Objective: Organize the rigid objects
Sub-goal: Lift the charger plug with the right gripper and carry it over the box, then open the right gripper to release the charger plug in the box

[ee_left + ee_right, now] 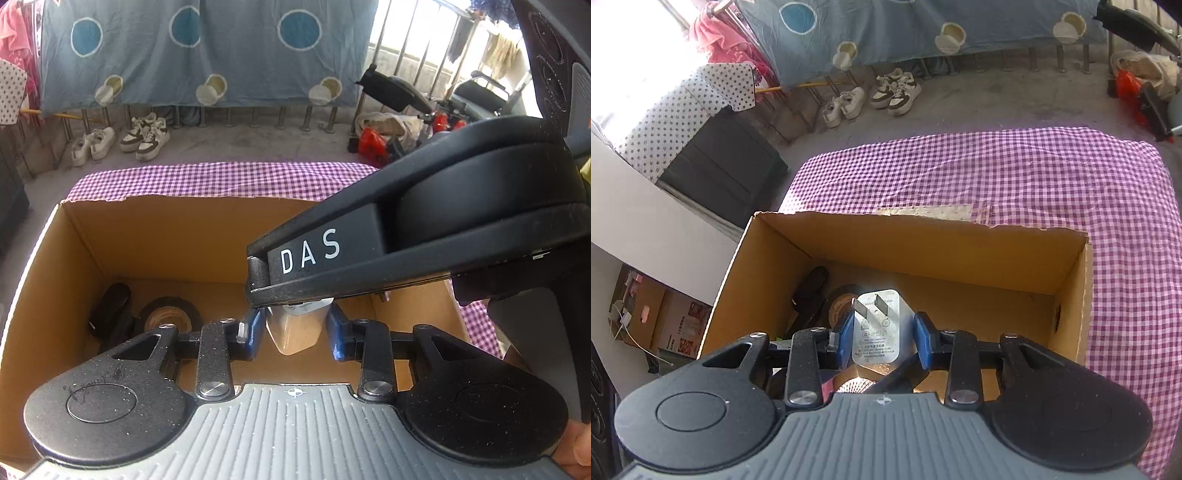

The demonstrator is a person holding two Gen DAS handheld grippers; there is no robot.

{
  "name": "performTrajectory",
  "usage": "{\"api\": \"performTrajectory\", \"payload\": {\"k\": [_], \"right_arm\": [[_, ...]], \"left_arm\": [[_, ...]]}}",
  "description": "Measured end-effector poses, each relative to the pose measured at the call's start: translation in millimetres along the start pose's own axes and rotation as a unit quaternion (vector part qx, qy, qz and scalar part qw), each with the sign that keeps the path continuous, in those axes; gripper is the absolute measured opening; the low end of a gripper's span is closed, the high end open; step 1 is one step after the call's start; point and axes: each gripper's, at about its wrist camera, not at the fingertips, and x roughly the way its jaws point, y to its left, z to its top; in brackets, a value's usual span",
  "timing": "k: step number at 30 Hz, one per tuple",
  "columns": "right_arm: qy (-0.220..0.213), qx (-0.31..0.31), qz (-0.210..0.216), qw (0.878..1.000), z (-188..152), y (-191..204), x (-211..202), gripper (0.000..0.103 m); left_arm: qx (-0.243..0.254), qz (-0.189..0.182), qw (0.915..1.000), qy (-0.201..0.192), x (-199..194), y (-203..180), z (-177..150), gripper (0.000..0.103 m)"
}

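Right wrist view looks down into a cardboard box [960,258] standing on a purple checked cloth [1052,177], with a white plug charger [877,326] between the blue pads of the right tongs [882,341]. The pads stand at the charger's two sides, but contact cannot be made out; I judge it gripped, since it hangs above the box floor. Its two flat prongs [870,304] point away from the camera and a little up, and its long axis runs along the tong fingers, printed face upward.

In the left wrist view the left tongs [295,332] stand narrowly apart around a beige thing [297,330] whose top is hidden under the right tool; whether they hold it I cannot tell.

Risks, as I judge them: the two tools crowd one spot above the box and could knock each other. A smooth charger held by its sides may slip early and drop on the tape roll [168,314] or the black object [110,308] beside it. The box might shift if bumped.
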Motion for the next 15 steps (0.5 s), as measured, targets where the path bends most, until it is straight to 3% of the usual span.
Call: {"api": "performTrajectory", "payload": {"k": [10,15], "right_arm": [[0.058,-0.004,0.011,0.998,22.0,-18.0,62.1,0.036],[0.065,-0.015,0.013,0.998,25.0,-17.9,70.0,0.033]], "left_arm": [[-0.026,0.035,0.9951,0.088,33.5,5.4,13.2,0.033],[-0.009,0.051,0.9940,0.096,35.4,5.1,12.1,0.035]]}}
